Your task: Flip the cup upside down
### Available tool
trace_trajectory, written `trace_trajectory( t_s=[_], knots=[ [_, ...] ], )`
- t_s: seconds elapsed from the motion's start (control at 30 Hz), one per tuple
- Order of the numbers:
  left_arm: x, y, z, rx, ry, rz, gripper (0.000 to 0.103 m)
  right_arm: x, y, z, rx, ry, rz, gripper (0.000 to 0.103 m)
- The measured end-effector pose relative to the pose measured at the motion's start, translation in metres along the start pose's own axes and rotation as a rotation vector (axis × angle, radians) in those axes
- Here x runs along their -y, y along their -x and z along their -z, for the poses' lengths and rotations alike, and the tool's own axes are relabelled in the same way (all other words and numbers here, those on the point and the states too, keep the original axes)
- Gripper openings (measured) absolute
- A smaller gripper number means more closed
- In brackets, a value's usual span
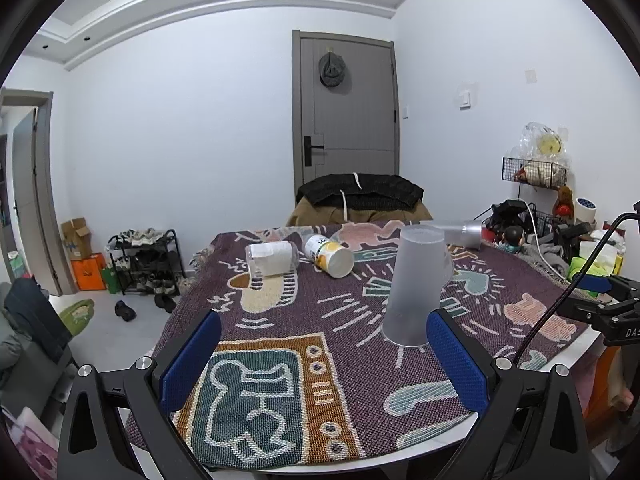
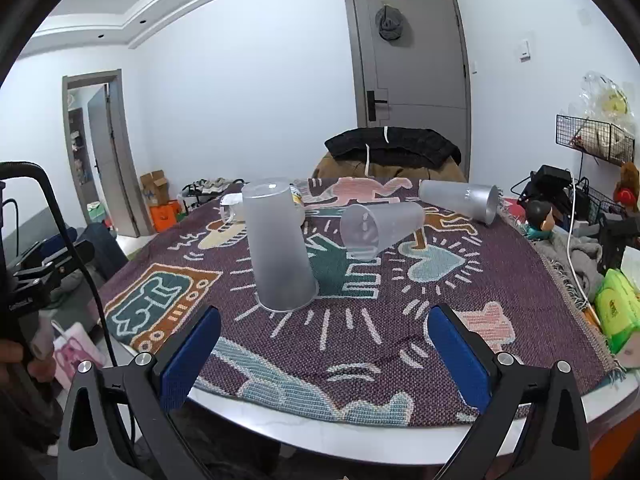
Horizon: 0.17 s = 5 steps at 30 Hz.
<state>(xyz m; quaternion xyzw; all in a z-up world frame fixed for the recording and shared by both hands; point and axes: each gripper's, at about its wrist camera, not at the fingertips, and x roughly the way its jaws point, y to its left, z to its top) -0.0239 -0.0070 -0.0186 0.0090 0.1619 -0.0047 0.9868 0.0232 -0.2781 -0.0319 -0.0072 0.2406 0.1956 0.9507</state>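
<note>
A frosted plastic cup (image 1: 416, 284) stands upside down, rim on the patterned cloth; it also shows in the right wrist view (image 2: 280, 248). A second frosted cup (image 2: 380, 226) lies on its side behind it, mouth toward me. A third frosted cup (image 2: 464, 200) lies on its side further back; it also shows in the left wrist view (image 1: 456, 232). My left gripper (image 1: 324, 344) is open and empty, its right finger (image 1: 456, 356) close beside the upside-down cup. My right gripper (image 2: 324, 340) is open and empty, in front of the cups.
A clear bottle (image 1: 272, 258) and a white and yellow can (image 1: 330, 256) lie on the cloth at the back left. Clutter, cables and a green wipes pack (image 2: 616, 312) crowd the table's right edge. A chair with clothes (image 2: 392, 152) stands behind the table.
</note>
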Motion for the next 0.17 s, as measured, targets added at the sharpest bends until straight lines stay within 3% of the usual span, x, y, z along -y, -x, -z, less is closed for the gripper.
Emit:
trace_trajectory(
  t_s=[0.17],
  knots=[
    [-0.0015, -0.0007, 0.0014, -0.003, 0.008, 0.001, 0.103, -0.0021, -0.0009, 0.0004, -0.004, 0.006, 0.001, 0.103]
  ],
)
